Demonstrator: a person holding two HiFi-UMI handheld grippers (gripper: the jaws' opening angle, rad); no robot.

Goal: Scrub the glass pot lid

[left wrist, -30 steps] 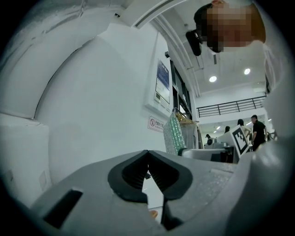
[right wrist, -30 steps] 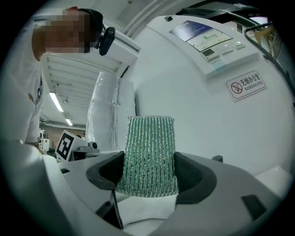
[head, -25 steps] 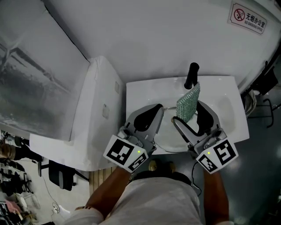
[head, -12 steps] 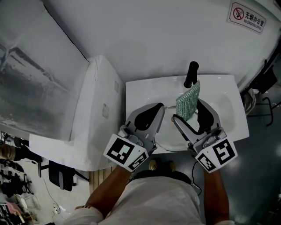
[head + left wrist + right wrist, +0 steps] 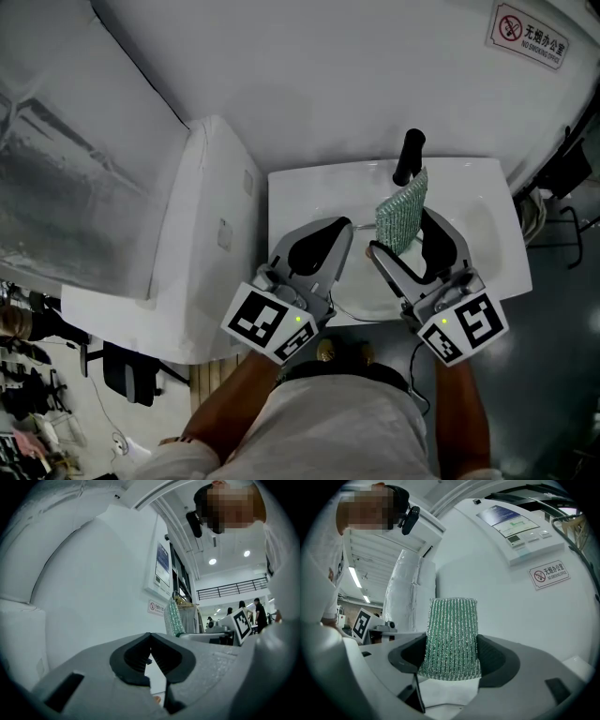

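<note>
My right gripper (image 5: 401, 236) is shut on a green glittery scrub sponge (image 5: 402, 212), which stands upright between its pads over the white sink (image 5: 300, 192). In the right gripper view the sponge (image 5: 451, 637) fills the gap between the jaws of that gripper (image 5: 451, 660). My left gripper (image 5: 345, 229) hovers beside it over the basin's left half with its jaws closed together, and in the left gripper view its tips (image 5: 150, 636) meet. Only a thin dark sliver shows between the left pads. I cannot make out the glass pot lid with certainty in any view.
A black tap handle (image 5: 409, 157) rises at the sink's back edge, just beyond the sponge. A tall white cabinet (image 5: 197, 244) stands against the sink's left side. A white wall with a no-smoking sign (image 5: 532, 37) closes the back. People stand far off in the left gripper view.
</note>
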